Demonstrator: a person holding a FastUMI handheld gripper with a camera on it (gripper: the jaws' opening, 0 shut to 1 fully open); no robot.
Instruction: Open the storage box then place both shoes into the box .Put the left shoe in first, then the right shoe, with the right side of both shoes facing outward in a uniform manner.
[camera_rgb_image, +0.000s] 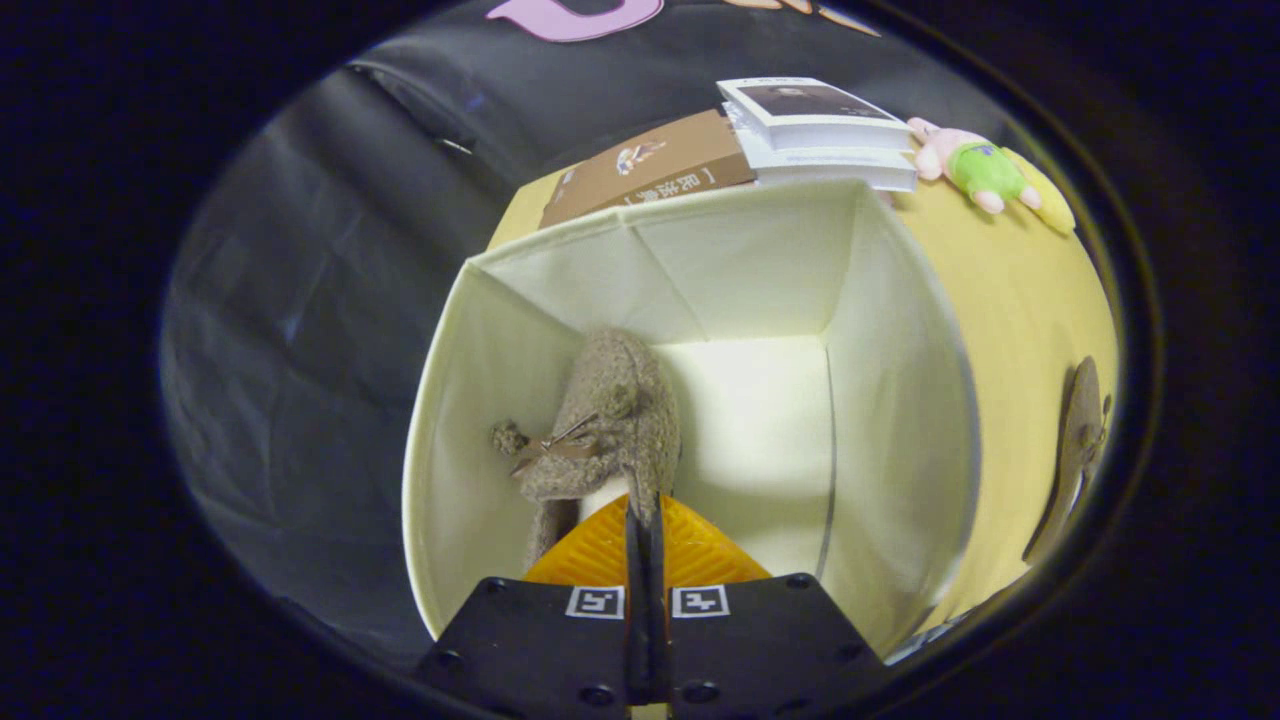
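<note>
The claw (640, 525) is pinching the brown fuzzy shoe (605, 430) by its collar, lowering it inside the open storage box (900, 400) toward the nine o'clock wall, risking it toppling on release.

The gripper (645, 520) points steeply downward, its jaws drawn nearly together, both fingers (600, 545) pinching the shoe (610, 420) by its edge.

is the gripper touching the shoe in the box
Touching. In the gripper view the fingers are closed together on the rear edge of the brown shoe, which hangs inside the open storage box.
</note>
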